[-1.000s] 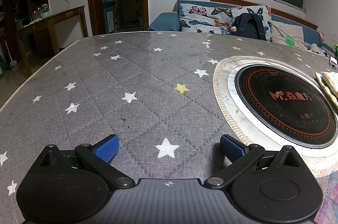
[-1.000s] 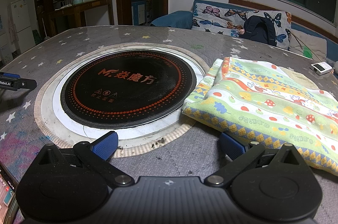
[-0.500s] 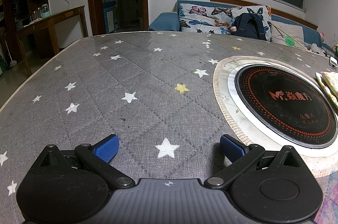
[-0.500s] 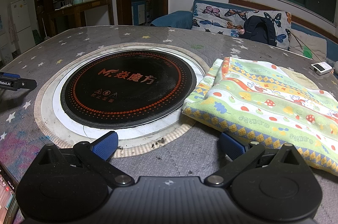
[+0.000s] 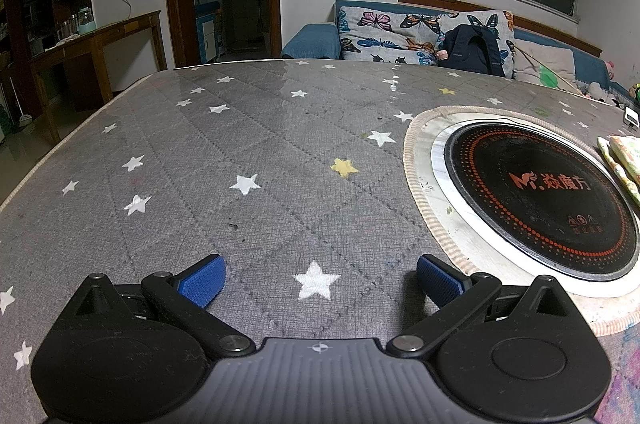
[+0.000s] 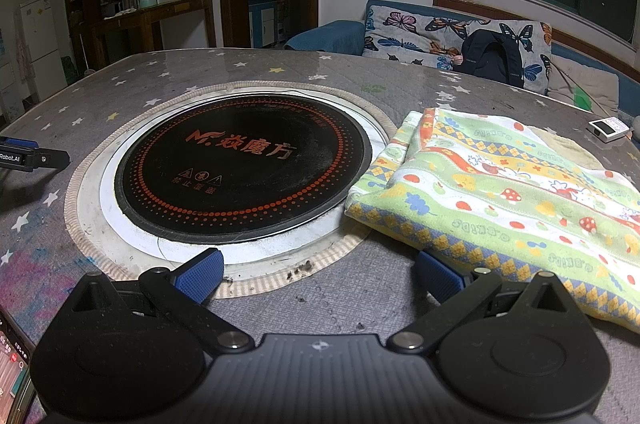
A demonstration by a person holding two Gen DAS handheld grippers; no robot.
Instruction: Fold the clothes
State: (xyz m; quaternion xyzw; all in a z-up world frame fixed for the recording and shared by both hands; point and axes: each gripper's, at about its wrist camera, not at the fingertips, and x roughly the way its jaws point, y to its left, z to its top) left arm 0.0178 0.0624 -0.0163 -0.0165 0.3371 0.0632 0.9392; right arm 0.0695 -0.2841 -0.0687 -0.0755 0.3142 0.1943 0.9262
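Terry cloth printed with green bands, mushrooms and diamonds, the folded garment [image 6: 508, 192] lies flat on the star-patterned table cover [image 5: 240, 152], just right of the round black induction hob [image 6: 244, 160]. Nothing has shifted over the last second: both tools sit where they were, so the fold looks finished or paused. The right gripper [image 6: 320, 274] hovers spread and empty, its right finger just beside the cloth's near edge. The left gripper [image 5: 320, 280], also spread, is well apart to the left.
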